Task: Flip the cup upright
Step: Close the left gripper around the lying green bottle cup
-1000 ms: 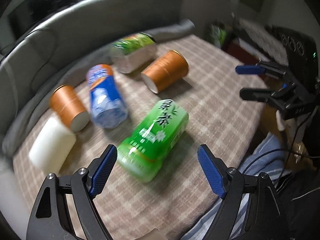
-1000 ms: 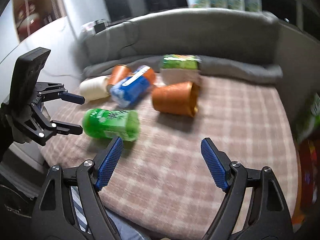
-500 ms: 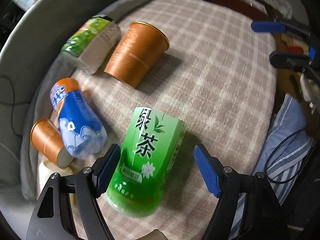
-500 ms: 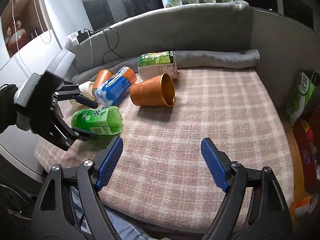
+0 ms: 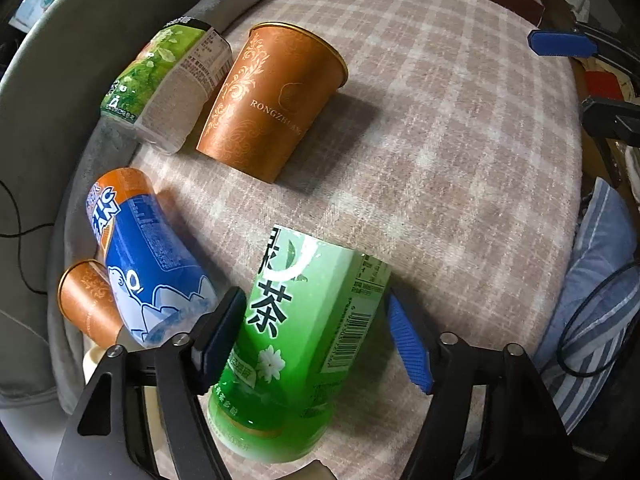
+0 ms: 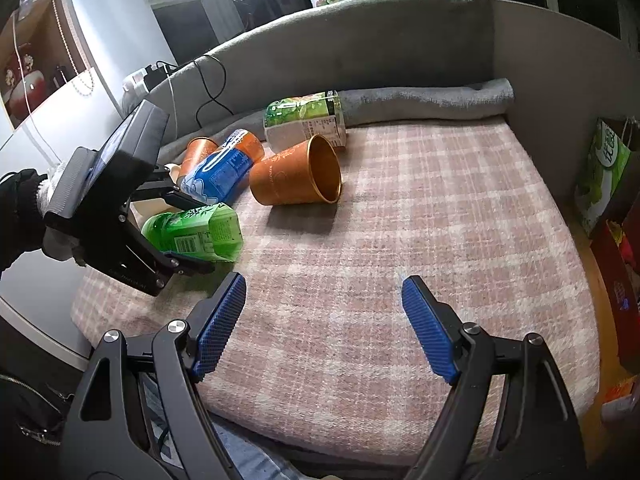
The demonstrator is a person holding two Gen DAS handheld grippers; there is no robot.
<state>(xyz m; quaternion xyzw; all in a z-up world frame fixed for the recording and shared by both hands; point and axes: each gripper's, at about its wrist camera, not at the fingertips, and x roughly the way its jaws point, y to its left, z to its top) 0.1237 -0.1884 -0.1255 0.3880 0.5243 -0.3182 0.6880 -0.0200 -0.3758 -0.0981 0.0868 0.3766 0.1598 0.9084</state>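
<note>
A green tea cup [image 5: 304, 344] lies on its side on the checked cloth; it also shows in the right wrist view [image 6: 196, 232]. My left gripper [image 5: 316, 340] is open with one finger on each side of it; its left pad looks close to or touching the cup, its right pad is apart. A large orange cup [image 5: 272, 100] lies on its side further off, mouth to the right [image 6: 300, 176]. My right gripper [image 6: 320, 324] is open and empty above the cloth, apart from the cups.
A blue and orange cup [image 5: 140, 252], a small orange cup [image 5: 88, 304] and a green and white cup [image 5: 168, 80] lie on their sides at the left. A grey padded rim [image 6: 400, 40] rings the cloth. Green boxes [image 6: 604, 176] stand at the right.
My left gripper has moved down and forward over the green tea cup, which now sits between its fingers. My right gripper has barely moved.
</note>
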